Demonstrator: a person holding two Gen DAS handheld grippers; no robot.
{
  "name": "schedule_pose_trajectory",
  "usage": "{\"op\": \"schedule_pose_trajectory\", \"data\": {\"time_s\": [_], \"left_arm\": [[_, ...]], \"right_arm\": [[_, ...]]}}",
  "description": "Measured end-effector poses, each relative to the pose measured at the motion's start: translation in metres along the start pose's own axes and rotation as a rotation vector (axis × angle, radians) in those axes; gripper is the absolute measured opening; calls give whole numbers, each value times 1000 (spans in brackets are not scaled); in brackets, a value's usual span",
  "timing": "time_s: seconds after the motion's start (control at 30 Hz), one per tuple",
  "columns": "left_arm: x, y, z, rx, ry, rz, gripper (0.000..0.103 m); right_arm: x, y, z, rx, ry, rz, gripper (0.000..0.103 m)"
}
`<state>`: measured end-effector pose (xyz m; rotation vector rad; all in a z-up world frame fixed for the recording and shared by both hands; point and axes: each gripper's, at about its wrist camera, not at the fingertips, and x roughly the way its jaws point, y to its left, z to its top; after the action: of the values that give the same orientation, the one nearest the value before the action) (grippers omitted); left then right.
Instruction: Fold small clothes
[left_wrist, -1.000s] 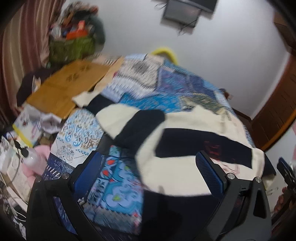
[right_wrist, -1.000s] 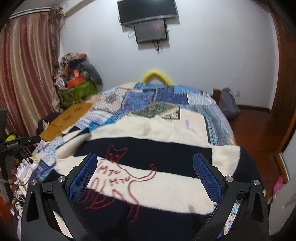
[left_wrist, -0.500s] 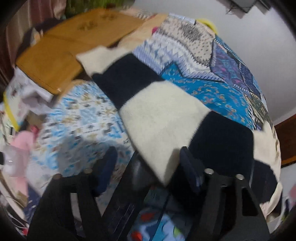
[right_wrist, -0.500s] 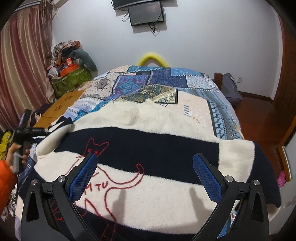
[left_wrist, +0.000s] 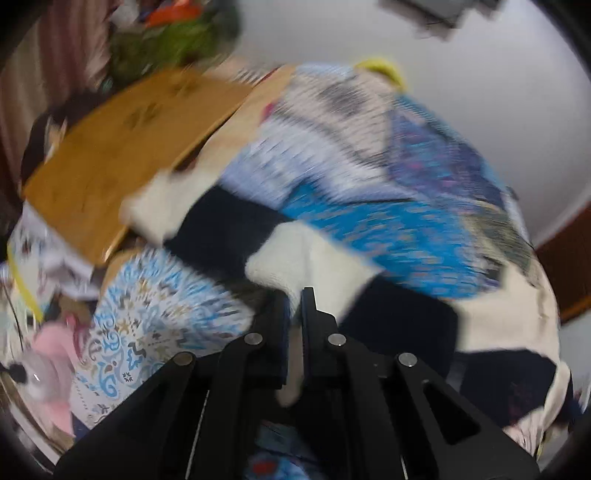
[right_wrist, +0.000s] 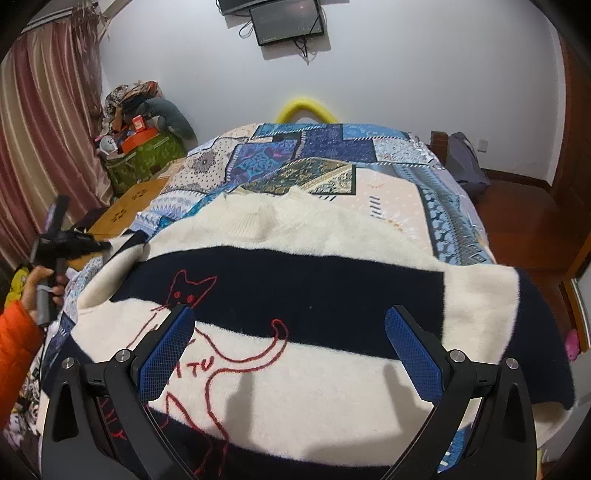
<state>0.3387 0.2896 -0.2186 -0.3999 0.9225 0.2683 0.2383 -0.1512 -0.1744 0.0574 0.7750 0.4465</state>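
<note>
A cream and navy striped sweater (right_wrist: 295, 273) with a red outline cat lies spread on the patchwork bed. Its left sleeve (left_wrist: 229, 225) stretches toward the bed's left edge. My left gripper (left_wrist: 293, 299) is shut on a cream band of that sleeve; cloth shows between the pads. It also shows in the right wrist view (right_wrist: 66, 243), held by a hand in an orange sleeve. My right gripper (right_wrist: 288, 332) is open and empty, hovering over the sweater's body, jaws wide apart.
The blue patchwork bedspread (right_wrist: 314, 155) covers the bed. A wooden low table (left_wrist: 110, 147) stands by the bed's left side, with clutter and a green bag (right_wrist: 144, 155) beyond. A screen (right_wrist: 288, 18) hangs on the far wall. Wooden floor (right_wrist: 524, 214) lies at right.
My left gripper closed on the sleeve; it was open a second ago. The left view is motion-blurred. My right gripper tilted slightly downward over the sweater and stayed open.
</note>
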Motion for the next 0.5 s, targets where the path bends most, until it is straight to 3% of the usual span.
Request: {"op": "schedule_pose_trajectory", "data": {"time_s": [0.27, 0.4, 0.5], "left_arm": [[-93, -111, -31, 265, -96, -208, 4], [-109, -162, -70, 375, -45, -342, 4], [-100, -195, -101, 443, 23, -373, 4]], "right_arm": [[-27, 1, 4, -6, -50, -9, 102], [-37, 3, 3, -15, -62, -9, 102], [-42, 3, 2, -20, -64, -4, 102]]}}
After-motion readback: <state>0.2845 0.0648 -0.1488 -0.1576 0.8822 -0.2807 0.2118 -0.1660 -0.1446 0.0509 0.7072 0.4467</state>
